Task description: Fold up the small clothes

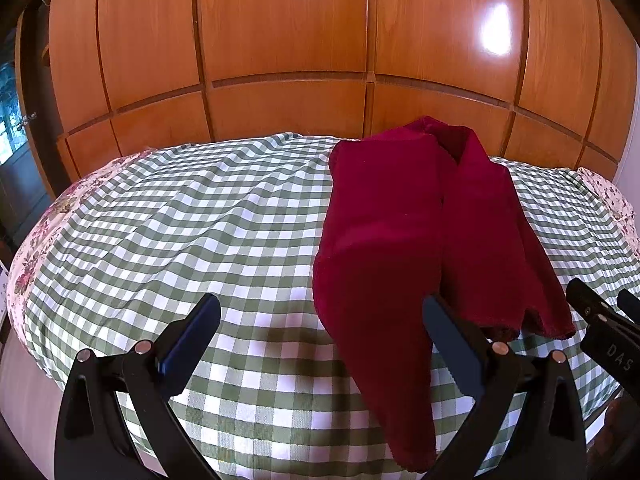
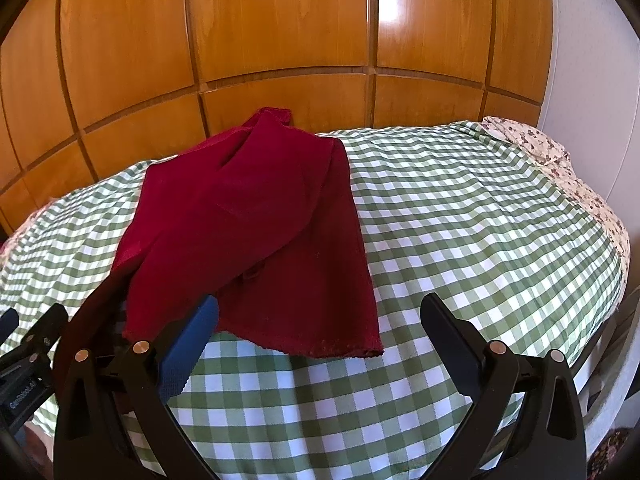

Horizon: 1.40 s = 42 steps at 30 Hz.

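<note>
Left gripper (image 1: 322, 344): jaws are standing spread wide, holding nothing. Its right finger (image 1: 454, 346) is sitting against the near edge of the red cloth (image 1: 384, 216); I cannot tell whether it is touching the fabric or hovering just over it. Its left finger (image 1: 192, 336) is hanging over bare bedspread.

Right gripper (image 2: 320, 340): jaws are likewise standing spread wide, with nothing between them. Its left finger (image 2: 192, 336) is overlapping the near hem of the red cloth (image 2: 256, 216); contact cannot be told. Its right finger (image 2: 452, 340) is lying well apart from the cloth, over the check pattern.

The red cloth is lying on the bed, on the green-and-white checked bedspread (image 1: 192, 216), folded lengthwise into long overlapping panels. In the left wrist view it is running from the far side of the bed toward the camera, with one panel tapering to a point near the lower edge of the frame. In the right wrist view a raw hem is facing the camera and a fold is bunching up at the far end.

A floral sheet (image 2: 532, 140) is showing at the bed's corners. Wooden wardrobe doors (image 1: 280, 40) are filling the background. The right gripper is showing at the right edge of the left wrist view (image 1: 612, 328), the left gripper at the left edge of the right wrist view (image 2: 28, 344).
</note>
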Each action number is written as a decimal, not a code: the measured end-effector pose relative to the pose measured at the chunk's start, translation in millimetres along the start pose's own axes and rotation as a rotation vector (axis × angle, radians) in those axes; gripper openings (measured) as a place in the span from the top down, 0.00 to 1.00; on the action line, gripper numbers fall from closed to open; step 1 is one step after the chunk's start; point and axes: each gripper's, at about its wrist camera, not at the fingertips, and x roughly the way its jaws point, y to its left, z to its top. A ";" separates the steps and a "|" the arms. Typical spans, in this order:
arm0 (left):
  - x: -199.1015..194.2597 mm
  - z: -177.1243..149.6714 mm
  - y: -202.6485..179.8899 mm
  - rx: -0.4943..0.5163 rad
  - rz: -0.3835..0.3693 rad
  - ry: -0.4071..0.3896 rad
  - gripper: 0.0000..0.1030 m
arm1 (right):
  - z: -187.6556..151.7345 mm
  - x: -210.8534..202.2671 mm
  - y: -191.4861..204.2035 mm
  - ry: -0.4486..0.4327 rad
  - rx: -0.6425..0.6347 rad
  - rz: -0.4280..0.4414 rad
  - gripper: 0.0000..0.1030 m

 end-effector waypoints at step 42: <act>23.2 -25.1 -17.1 0.230 -0.244 0.117 0.15 | 9.8 49.7 15.0 0.323 0.175 0.593 0.45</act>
